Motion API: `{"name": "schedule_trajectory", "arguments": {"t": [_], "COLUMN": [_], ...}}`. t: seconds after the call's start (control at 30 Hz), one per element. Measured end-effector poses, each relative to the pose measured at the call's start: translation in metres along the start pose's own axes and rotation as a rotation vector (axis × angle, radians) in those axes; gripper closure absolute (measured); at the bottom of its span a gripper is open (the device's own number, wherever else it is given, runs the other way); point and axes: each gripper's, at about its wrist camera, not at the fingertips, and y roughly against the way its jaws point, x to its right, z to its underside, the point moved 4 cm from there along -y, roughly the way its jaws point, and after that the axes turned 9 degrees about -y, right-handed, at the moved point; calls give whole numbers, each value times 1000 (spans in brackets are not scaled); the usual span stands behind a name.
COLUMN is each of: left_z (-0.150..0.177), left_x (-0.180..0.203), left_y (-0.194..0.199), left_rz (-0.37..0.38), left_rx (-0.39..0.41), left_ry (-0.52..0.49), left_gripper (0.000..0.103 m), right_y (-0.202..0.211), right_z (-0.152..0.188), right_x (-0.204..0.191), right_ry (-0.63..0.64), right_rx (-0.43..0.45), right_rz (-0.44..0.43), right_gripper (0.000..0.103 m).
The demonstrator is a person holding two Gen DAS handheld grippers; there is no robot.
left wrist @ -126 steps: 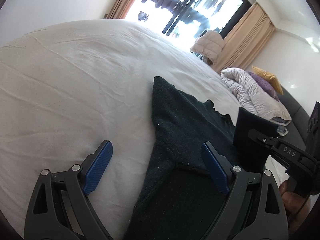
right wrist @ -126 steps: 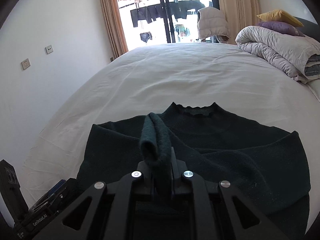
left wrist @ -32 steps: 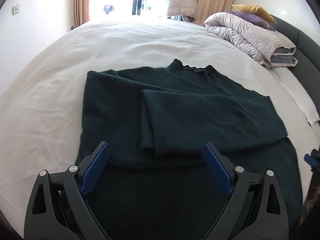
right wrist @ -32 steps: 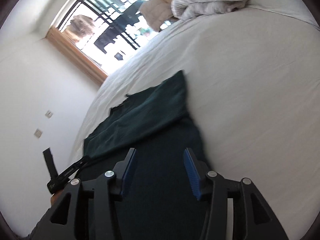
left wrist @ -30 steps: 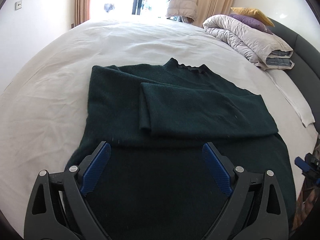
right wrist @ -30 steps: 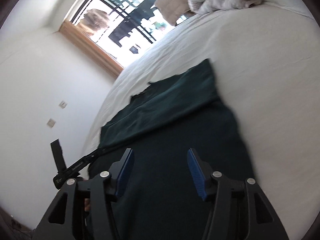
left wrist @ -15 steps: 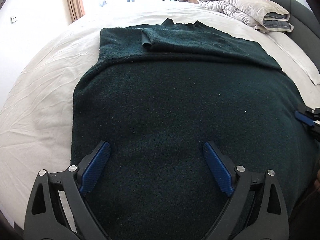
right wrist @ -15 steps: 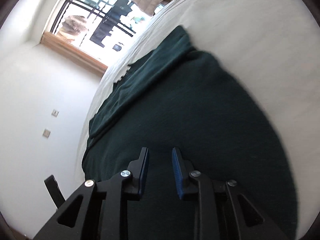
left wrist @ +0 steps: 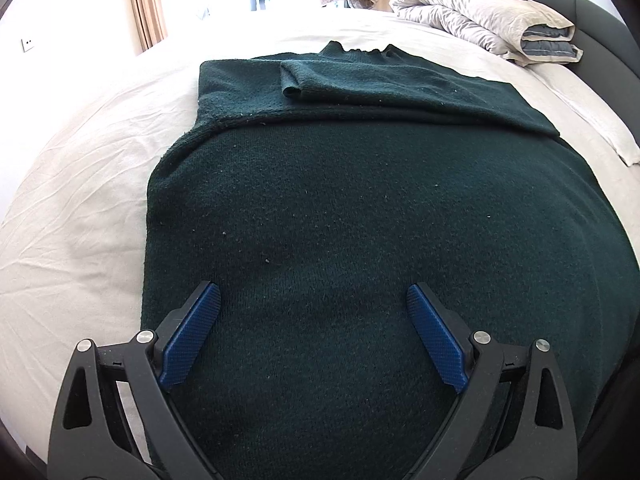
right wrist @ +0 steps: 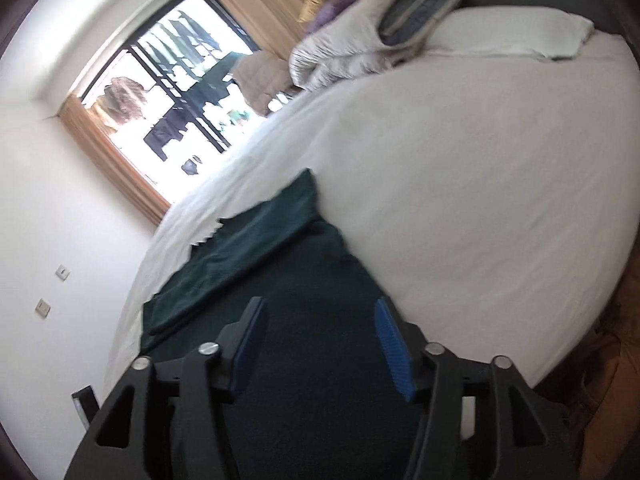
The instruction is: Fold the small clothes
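Observation:
A dark green knit sweater point(left wrist: 360, 200) lies flat on the white bed point(left wrist: 80, 200), collar at the far end, with both sleeves folded across the chest. My left gripper point(left wrist: 314, 300) is open and empty, hovering over the sweater's lower body near the hem. In the right wrist view the sweater point(right wrist: 280, 280) runs away toward the window. My right gripper point(right wrist: 320, 320) is open and empty above the sweater's near right part.
A folded grey duvet point(left wrist: 480, 20) with purple and yellow pillows lies at the bed's far right by the dark headboard. A white pillow point(right wrist: 520, 32) lies beside it. Curtains and a window point(right wrist: 180, 80) are beyond the bed. The wooden floor point(right wrist: 612, 360) shows past the bed's edge.
The left gripper has pulled back and down toward the sweater's hem, still open. The right gripper, nearly closed half a second ago, has opened wide and shifted over the sweater's right side.

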Motion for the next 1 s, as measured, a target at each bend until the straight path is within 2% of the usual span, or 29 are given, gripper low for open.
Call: {"name": "schedule_trajectory", "arguments": {"t": [0.03, 0.1, 0.17, 0.27, 0.4, 0.5, 0.63, 0.7, 0.73, 0.8, 0.83, 0.87, 1.0], "left_z": [0, 0, 1, 6, 14, 23, 34, 43, 48, 59, 65, 73, 91], "left_x": [0, -1, -1, 0, -1, -2, -7, -11, -13, -15, -16, -19, -30], "left_y": [0, 1, 2, 7, 14, 20, 29, 36, 40, 51, 55, 58, 71], "left_rz": [1, 2, 4, 6, 9, 14, 25, 29, 29, 24, -8, -29, -24], "left_rx": [-1, -2, -1, 4, 14, 23, 17, 12, 10, 14, 12, -3, 3], "left_ry": [0, -2, -2, -1, 0, -5, -25, -31, -31, -46, -58, -50, -7], "left_gripper": [7, 7, 7, 7, 7, 7, 7, 7, 7, 7, 2, 0, 0], "right_y": [3, 12, 19, 16, -17, -41, -83, -77, -72, -61, -53, -46, -8], "right_z": [3, 7, 4, -8, -3, 28, 82, 91, 92, 87, 81, 72, 32], "right_x": [-18, -45, -64, -75, -68, -55, -25, -18, -15, -1, 10, 23, 80], "right_ry": [29, 65, 88, 107, 118, 175, 246, 347, 391, 453, 460, 444, 255], "right_rx": [36, 123, 189, 192, 11, -119, -393, -372, -365, -344, -321, -301, -222], "right_rz": [-31, -52, -60, -60, -25, 47, 162, 170, 183, 269, 323, 374, 509], "right_gripper": [18, 0, 0, 0, 2, 3, 7, 17, 17, 18, 18, 18, 20]}}
